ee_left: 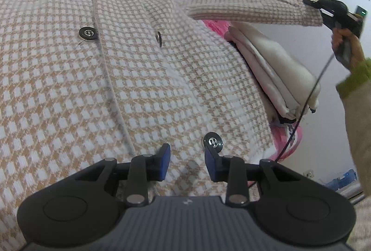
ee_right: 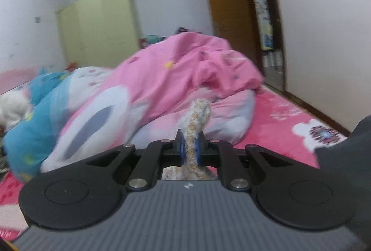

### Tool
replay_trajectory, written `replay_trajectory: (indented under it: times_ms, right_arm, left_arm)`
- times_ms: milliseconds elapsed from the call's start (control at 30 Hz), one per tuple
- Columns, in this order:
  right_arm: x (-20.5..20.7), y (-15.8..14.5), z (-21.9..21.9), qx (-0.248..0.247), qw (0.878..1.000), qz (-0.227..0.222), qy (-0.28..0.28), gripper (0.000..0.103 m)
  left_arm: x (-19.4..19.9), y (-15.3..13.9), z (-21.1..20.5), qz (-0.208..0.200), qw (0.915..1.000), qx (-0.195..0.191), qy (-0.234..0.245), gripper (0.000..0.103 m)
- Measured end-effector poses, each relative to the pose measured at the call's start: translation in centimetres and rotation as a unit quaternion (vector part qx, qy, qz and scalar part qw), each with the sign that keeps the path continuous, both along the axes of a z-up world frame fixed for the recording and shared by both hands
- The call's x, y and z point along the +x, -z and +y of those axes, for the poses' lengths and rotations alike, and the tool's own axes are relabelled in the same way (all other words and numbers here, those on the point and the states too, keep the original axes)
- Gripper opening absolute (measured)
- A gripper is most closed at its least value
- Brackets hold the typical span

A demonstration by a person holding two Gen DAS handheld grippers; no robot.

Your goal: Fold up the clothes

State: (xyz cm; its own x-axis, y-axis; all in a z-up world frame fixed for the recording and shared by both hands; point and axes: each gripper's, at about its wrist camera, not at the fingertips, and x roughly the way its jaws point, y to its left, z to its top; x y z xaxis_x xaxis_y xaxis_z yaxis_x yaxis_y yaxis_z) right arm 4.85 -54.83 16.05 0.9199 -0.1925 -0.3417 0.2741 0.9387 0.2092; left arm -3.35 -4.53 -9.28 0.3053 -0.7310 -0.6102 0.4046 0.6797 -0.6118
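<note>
A beige-and-white checked jacket [ee_left: 120, 61] with black buttons lies spread out and fills the left wrist view. My left gripper [ee_left: 187, 164] hovers open just above its lower front, beside one black button [ee_left: 212, 141], with nothing between its blue pads. The jacket's sleeve [ee_left: 255, 10] is stretched out to the right and lifted off the bed. My right gripper [ee_left: 311, 5] is shut on the cuff at the sleeve's end. In the right wrist view the checked cuff [ee_right: 198, 121] sticks up between the shut fingers of my right gripper [ee_right: 190, 150].
A folded cream garment [ee_left: 273, 70] lies to the right of the jacket. A crumpled pink and blue quilt [ee_right: 143, 93] is heaped on the pink bed sheet [ee_right: 289, 116]. A wardrobe [ee_right: 99, 26] and a wooden door [ee_right: 227, 0] stand behind. A hand in a green cuff [ee_left: 352, 72] holds the right gripper.
</note>
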Motion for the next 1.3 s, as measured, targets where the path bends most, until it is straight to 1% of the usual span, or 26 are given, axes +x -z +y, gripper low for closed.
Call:
replay_trajectory:
  times_ms: [100, 300, 367, 467, 500, 567, 600, 633, 667, 700, 733, 767, 833, 867, 933, 1000, 1033, 1100, 1133, 1200, 1267, 1300]
  right_arm:
    - [3.3, 0.0, -3.4, 0.0, 0.999, 0.025, 0.032, 0.007]
    - [7.6, 4.3, -7.5, -0.006, 0.994, 0.072, 0.078, 0.007]
    - [9.0, 5.7, -8.9, -0.007, 0.992, 0.087, 0.093, 0.007]
    - [9.7, 7.0, -9.7, 0.005, 0.991, 0.09, 0.101, 0.007]
    - [9.8, 7.4, -9.9, 0.007, 0.991, 0.09, 0.102, 0.007]
    - [10.2, 7.6, -10.0, 0.006, 0.991, 0.091, 0.097, 0.008]
    - [10.4, 7.8, -10.1, 0.006, 0.991, 0.094, 0.095, 0.01]
    - [10.8, 8.1, -10.3, 0.009, 0.99, 0.108, 0.095, 0.012]
    - [11.1, 8.5, -10.6, 0.012, 0.988, 0.121, 0.096, 0.02]
    - [11.1, 8.8, -10.8, 0.012, 0.985, 0.131, 0.11, 0.026]
    - [10.9, 8.9, -10.9, 0.011, 0.983, 0.136, 0.123, 0.035]
    - [9.7, 8.5, -10.8, 0.01, 0.984, 0.116, 0.132, 0.039]
    - [7.2, 7.5, -10.5, 0.009, 0.986, 0.075, 0.146, 0.039]
    - [4.9, 6.5, -9.5, 0.012, 0.991, 0.043, 0.129, 0.039]
    - [0.3, 4.5, -7.3, 0.017, 0.995, -0.019, 0.091, 0.039]
    - [-4.8, 3.4, -2.9, 0.005, 0.998, -0.057, 0.018, 0.039]
    - [-7.5, 3.4, -0.3, -0.004, 0.997, -0.067, -0.024, 0.039]
    - [-12.1, 4.7, 4.9, -0.021, 0.992, -0.071, -0.104, 0.039]
    - [-14.0, 6.0, 7.2, -0.024, 0.989, -0.064, -0.134, 0.039]
    - [-16.7, 9.7, 10.8, -0.001, 0.984, -0.038, -0.174, 0.039]
    - [-17.7, 14.7, 12.7, 0.058, 0.982, 0.001, -0.181, 0.039]
    - [-17.9, 17.2, 13.2, 0.082, 0.982, 0.021, -0.167, 0.039]
  left_arm:
    - [0.7, -0.1, 0.1, 0.012, 0.9999, 0.0, 0.007, 0.034]
    - [1.8, -0.4, 0.4, 0.034, 0.9993, 0.0, 0.015, 0.034]
    - [1.9, -1.2, 0.6, 0.037, 0.9992, 0.011, 0.014, 0.033]
    - [2.0, -2.4, 1.0, 0.04, 0.9988, 0.026, 0.013, 0.034]
    - [2.1, -3.1, 1.0, 0.034, 0.9989, 0.029, 0.013, 0.037]
    - [2.5, -5.1, 1.1, 0.005, 0.9993, 0.033, 0.016, 0.039]
    - [2.8, -6.1, 1.0, -0.009, 0.9992, 0.035, 0.019, 0.04]
    - [3.2, -6.9, 0.6, -0.024, 0.9986, 0.04, 0.024, 0.041]
    - [3.7, -7.5, -0.1, -0.04, 0.9975, 0.051, 0.029, 0.041]
    - [4.2, -7.8, -0.9, -0.052, 0.9959, 0.066, 0.035, 0.041]
    - [4.7, -7.9, -1.9, -0.061, 0.994, 0.08, 0.042, 0.041]
    - [5.3, -7.9, -2.8, -0.069, 0.992, 0.094, 0.048, 0.041]
    - [6.4, -7.8, -4.7, -0.077, 0.988, 0.119, 0.06, 0.041]
    - [7.2, -7.8, -5.6, -0.08, 0.9863, 0.128, 0.066, 0.041]
    - [8.8, -8.0, -7.3, -0.088, 0.9826, 0.146, 0.074, 0.041]
    - [10.3, -7.5, -9.1, -0.1, 0.9784, 0.163, 0.079, 0.041]
    - [11.0, -7.1, -10.0, -0.104, 0.9763, 0.171, 0.081, 0.041]
    - [12.3, -6.3, -11.9, -0.114, 0.9719, 0.188, 0.084, 0.041]
    - [13.0, -5.9, -12.8, -0.119, 0.9695, 0.196, 0.086, 0.041]
    - [14.4, -5.1, -14.6, -0.129, 0.9645, 0.213, 0.089, 0.041]
    - [15.8, -4.3, -16.4, -0.138, 0.959, 0.229, 0.093, 0.04]
    - [16.4, -3.9, -17.3, -0.143, 0.9562, 0.237, 0.095, 0.041]
